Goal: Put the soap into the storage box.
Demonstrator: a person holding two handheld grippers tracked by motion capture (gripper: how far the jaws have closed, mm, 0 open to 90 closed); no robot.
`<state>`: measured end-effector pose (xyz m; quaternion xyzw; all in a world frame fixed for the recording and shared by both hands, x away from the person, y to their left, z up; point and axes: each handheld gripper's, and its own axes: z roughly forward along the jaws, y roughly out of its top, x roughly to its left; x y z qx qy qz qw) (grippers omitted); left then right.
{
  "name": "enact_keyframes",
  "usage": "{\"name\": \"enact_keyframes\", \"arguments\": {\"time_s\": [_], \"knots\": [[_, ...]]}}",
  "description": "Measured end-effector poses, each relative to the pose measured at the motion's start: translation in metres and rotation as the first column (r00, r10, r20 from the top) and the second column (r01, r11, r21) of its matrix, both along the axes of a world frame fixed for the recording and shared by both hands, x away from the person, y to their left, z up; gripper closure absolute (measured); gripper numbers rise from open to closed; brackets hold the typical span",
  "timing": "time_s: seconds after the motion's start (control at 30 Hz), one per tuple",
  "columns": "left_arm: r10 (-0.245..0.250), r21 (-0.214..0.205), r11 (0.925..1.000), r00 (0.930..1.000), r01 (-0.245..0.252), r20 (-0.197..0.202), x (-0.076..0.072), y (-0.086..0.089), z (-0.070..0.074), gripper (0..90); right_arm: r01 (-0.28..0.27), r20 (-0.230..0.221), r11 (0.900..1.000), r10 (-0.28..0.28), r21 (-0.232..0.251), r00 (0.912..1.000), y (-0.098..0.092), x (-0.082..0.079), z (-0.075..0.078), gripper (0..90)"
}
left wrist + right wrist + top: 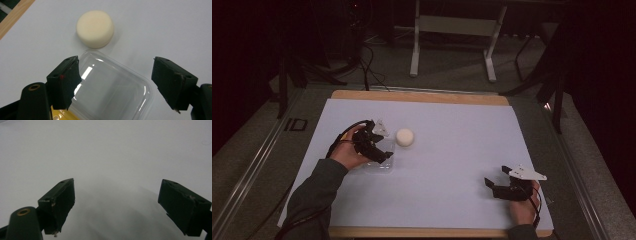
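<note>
From the high view I am seeing the left gripper (379,145) hovering over a clear plastic lidded container (381,161) on the white table sheet (452,150), with a round cream-coloured foam puck (405,137) lying just beside it. The right gripper (498,186) is resting well apart, near the front right corner.

In the left gripper view, its jaws are standing spread wide on either side of the container (110,92), apparently not touching it; the puck (95,29) is sitting just beyond.

In the right gripper view, the jaws are gaping over bare sheet (112,157).

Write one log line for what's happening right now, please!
left gripper: open, over clear plastic box | cream round sponge: just beyond box, apart | right gripper: open, empty, over white sheet
</note>
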<state>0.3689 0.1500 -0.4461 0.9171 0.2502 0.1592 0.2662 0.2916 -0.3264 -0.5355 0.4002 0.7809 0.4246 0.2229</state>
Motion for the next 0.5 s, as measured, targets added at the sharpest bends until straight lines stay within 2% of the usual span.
{"name": "enact_keyframes", "arguments": {"time_s": [0.27,0.5], "knots": [[0.007,0.011,0.9999,0.9999,-0.007,-0.016,0.01,-0.002,0.001,22.4,0.0,-0.002,1.0,0.0,0.0,1.0,0.0,0.0,0.0,13.9],[0.017,0.004,0.9998,0.9995,-0.017,-0.028,0.02,-0.005,0.002,21.7,-0.002,-0.004,1.0,0.002,-0.002,1.0,0.0,0.0,0.0,13.9]]}}
